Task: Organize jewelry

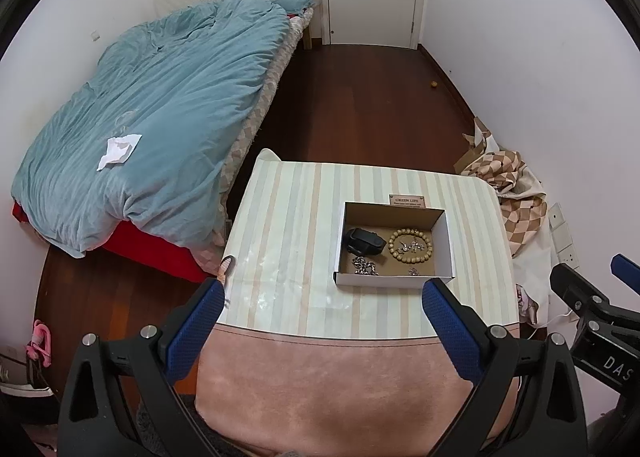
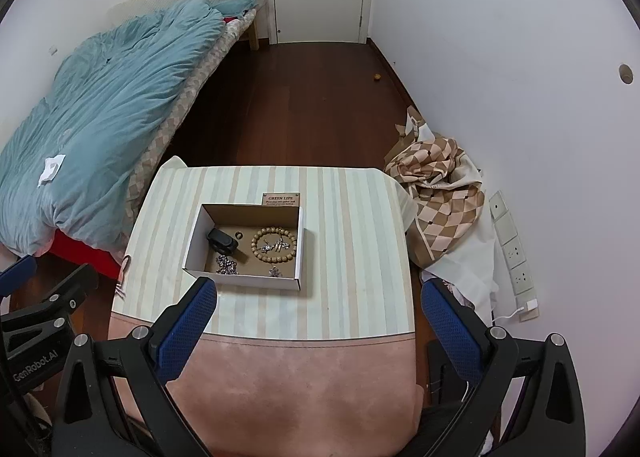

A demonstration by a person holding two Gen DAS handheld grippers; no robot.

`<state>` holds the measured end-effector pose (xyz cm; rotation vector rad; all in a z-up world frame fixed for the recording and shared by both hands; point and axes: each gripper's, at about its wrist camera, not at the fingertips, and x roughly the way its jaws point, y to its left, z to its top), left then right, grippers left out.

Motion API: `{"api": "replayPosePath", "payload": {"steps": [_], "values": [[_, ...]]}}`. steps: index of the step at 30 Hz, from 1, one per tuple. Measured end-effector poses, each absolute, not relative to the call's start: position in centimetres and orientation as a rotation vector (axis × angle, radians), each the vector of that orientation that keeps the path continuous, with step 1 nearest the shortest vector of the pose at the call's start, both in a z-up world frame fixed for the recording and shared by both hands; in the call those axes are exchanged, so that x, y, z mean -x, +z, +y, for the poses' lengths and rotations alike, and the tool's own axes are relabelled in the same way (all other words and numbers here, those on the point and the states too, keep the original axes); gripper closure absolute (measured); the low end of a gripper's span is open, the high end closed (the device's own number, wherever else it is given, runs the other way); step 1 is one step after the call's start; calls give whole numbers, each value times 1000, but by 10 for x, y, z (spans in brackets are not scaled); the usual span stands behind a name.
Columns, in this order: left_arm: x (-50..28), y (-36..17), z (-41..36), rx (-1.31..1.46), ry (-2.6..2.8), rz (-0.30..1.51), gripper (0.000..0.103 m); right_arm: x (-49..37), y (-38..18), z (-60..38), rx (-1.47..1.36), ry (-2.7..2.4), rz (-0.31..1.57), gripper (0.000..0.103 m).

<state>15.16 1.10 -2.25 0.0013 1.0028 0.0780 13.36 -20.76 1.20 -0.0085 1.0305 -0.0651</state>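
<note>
Left gripper (image 1: 323, 293) and right gripper (image 2: 319, 293) spread (both empty), one box (image 2: 192, 245), one bead bracelet (image 2: 275, 233), one black clip (image 2: 222, 239)

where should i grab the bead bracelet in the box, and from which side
Take the bead bracelet by its near-right arc, coming straight down from above with the right hand-held gripper. It lies flat on the floor of the box, whose walls block a sideways approach. Silver charms sit inside the ring, so avoid pinching across the middle.
</note>
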Motion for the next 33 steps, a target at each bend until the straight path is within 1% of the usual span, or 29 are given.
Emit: {"api": "replayPosePath", "payload": {"steps": [17,33], "values": [[-151,-24,12,-2,80,1000,2,-130,14,-208,8,-58,1033,0],[-146,-13,13,-4,84,978,2,-129,18,-210,-8,-43,1024,0]]}}
